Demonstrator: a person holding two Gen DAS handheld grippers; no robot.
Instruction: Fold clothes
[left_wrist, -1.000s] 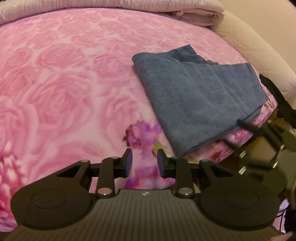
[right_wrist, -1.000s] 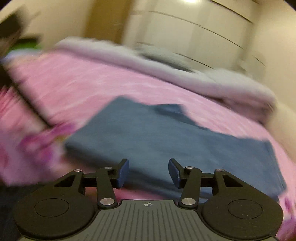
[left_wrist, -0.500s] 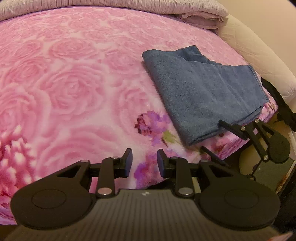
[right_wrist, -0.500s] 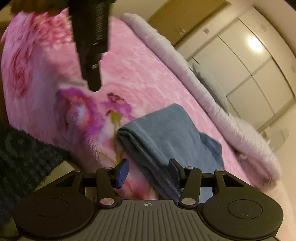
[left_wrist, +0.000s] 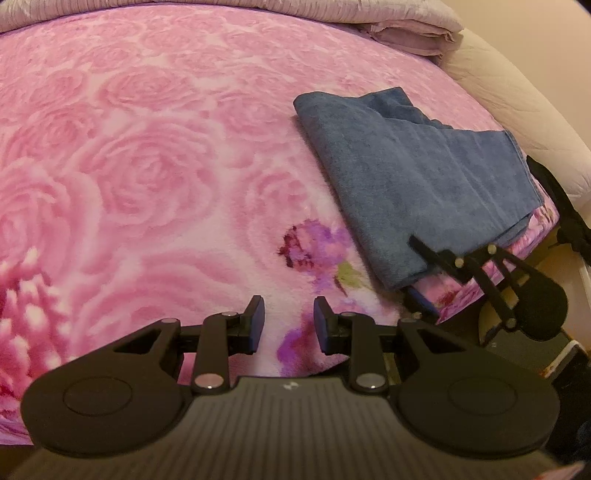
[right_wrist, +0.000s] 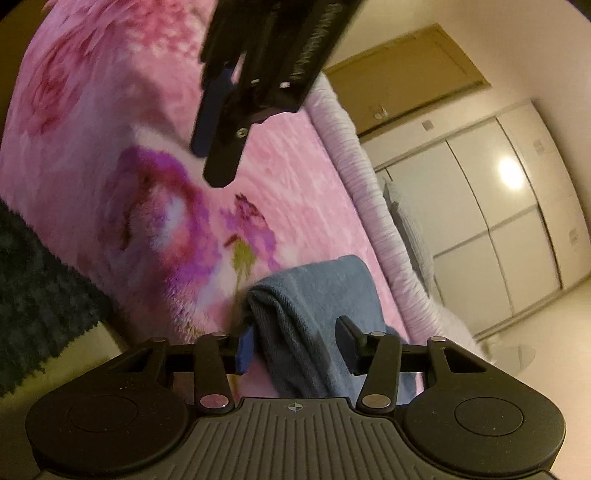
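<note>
Two grippers work the bed (left_wrist: 155, 177). The right gripper (right_wrist: 295, 347) is closing its jaws around the near folded edge of the blue towel (left_wrist: 417, 177), which lies by the bed's corner, likely to lift for another fold. The left gripper (left_wrist: 289, 321) hovers with jaws spread, empty. No containers here.

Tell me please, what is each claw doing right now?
Left claw: open, empty, over the pink blanket.
Right claw: closing around the blue towel corner.
</note>
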